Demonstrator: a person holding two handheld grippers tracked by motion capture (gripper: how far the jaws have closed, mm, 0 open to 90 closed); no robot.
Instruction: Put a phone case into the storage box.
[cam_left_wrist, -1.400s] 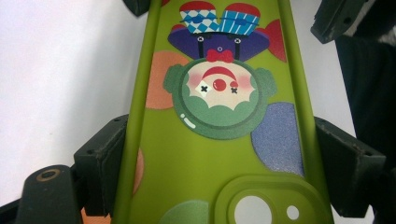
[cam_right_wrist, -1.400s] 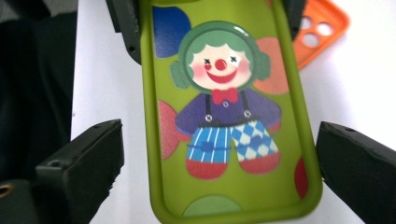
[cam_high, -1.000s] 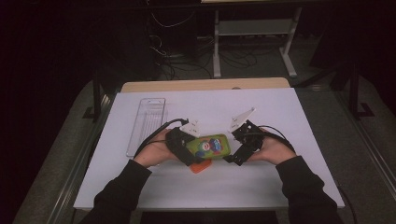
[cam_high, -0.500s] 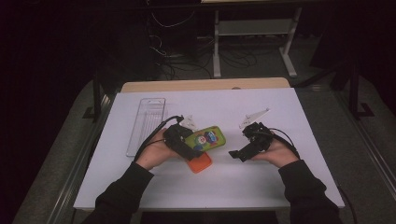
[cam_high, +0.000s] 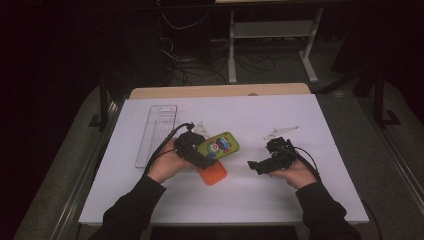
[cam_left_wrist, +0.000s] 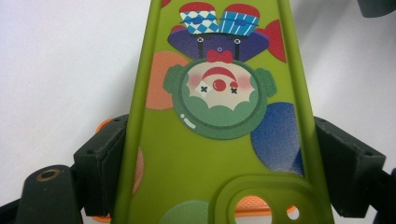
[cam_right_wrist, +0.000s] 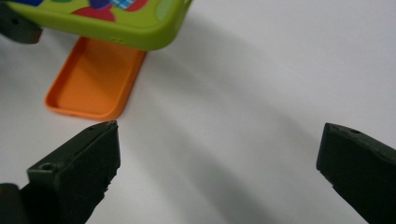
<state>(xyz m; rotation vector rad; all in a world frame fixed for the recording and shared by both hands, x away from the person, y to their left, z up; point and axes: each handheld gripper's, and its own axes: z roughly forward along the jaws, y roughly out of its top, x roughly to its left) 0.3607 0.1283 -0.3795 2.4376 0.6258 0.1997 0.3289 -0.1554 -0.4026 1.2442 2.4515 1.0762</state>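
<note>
The left claw (cam_high: 200, 150) is clamping the green phone case (cam_high: 218, 145) across its width, long axis pointing toward two o'clock over the orange case (cam_high: 212, 173), while the right claw (cam_high: 255, 166), jaws apart and empty, is sitting at the green case's four o'clock.

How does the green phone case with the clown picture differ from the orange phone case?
The green phone case with the clown picture is clamped at its long edges by the left gripper; the plain orange phone case lies free on the white table, hollow side up. The green case shows its printed back and partly covers the orange one. Both look like soft rectangular cases.
</note>
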